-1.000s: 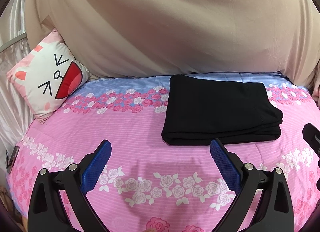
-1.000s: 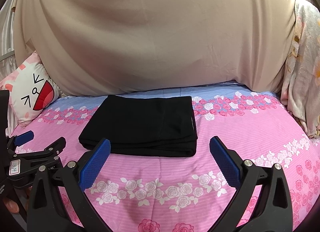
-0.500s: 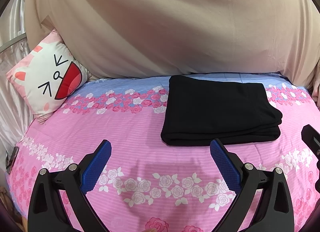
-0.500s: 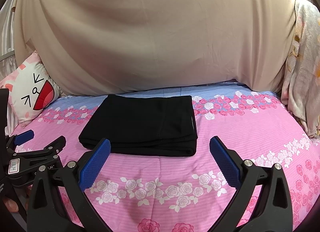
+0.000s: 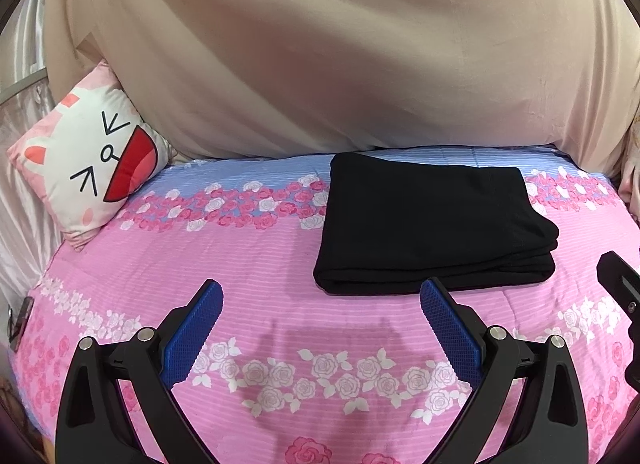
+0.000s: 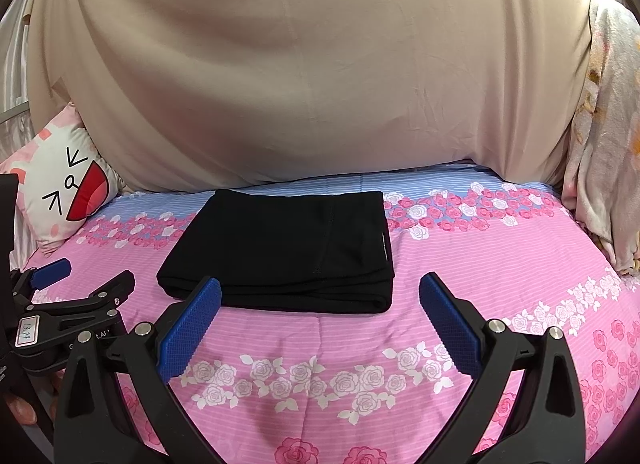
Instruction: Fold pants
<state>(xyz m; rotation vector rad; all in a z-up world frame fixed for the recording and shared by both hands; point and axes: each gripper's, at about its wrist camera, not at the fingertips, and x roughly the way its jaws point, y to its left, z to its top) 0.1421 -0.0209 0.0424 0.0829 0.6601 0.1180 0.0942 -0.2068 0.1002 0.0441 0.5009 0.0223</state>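
Black pants (image 5: 432, 219) lie folded into a flat rectangle on the pink floral bed; they also show in the right wrist view (image 6: 284, 252). My left gripper (image 5: 320, 296) is open and empty, held above the bed just in front of the pants' near edge. My right gripper (image 6: 320, 296) is open and empty, also just short of the near edge. The left gripper (image 6: 76, 284) shows at the left of the right wrist view, apart from the pants.
A cat-face pillow (image 5: 88, 167) leans at the back left. A beige cloth (image 5: 340, 47) hangs behind the bed. A floral blanket (image 6: 604, 143) hangs at the right. The pink floral sheet (image 5: 240, 264) covers the bed.
Both grippers have drifted very slightly; the pants lie unchanged and both grippers stay open.
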